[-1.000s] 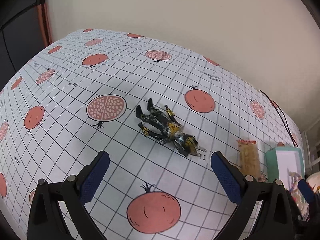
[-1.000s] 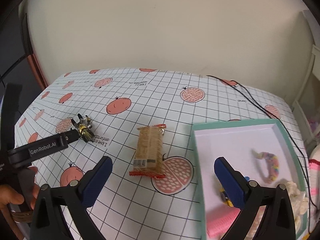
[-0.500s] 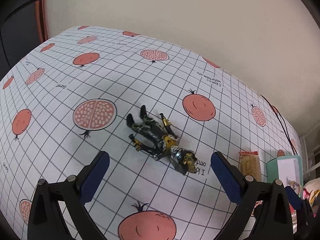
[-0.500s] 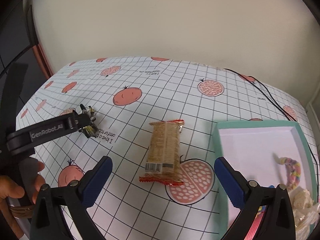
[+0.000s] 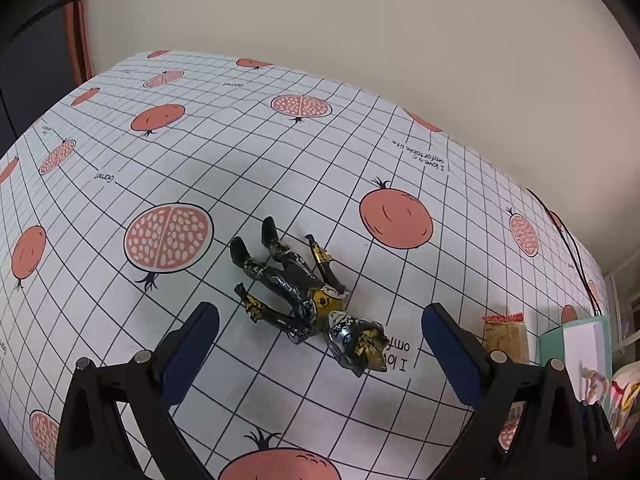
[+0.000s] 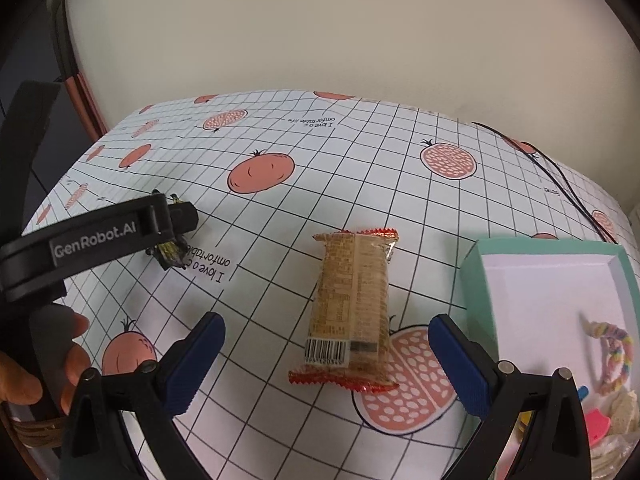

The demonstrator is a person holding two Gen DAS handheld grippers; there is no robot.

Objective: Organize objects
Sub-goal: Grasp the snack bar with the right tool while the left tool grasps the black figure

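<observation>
Across pomegranate cloth (image 5: pixel 240 152): left claw (image 5: pixel 320 344) wide, figure (image 5: pixel 308 296) lying skewed just ahead between its pads; right claw (image 6: pixel 326 356) wide, snack (image 6: pixel 352 308) ahead, tray (image 6: pixel 476 264) right; likely slipping off spindly limbs or foil crinkling, sliding away.

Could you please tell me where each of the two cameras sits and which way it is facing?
Left wrist: sits on the left gripper, looking down along its open jaws at the toy figure lying on the tablecloth.
Right wrist: sits on the right gripper, looking down past its open jaws at the snack packet and the teal box; a hand holds the left gripper there.
Shared: figure, packet, box and cloth.
</observation>
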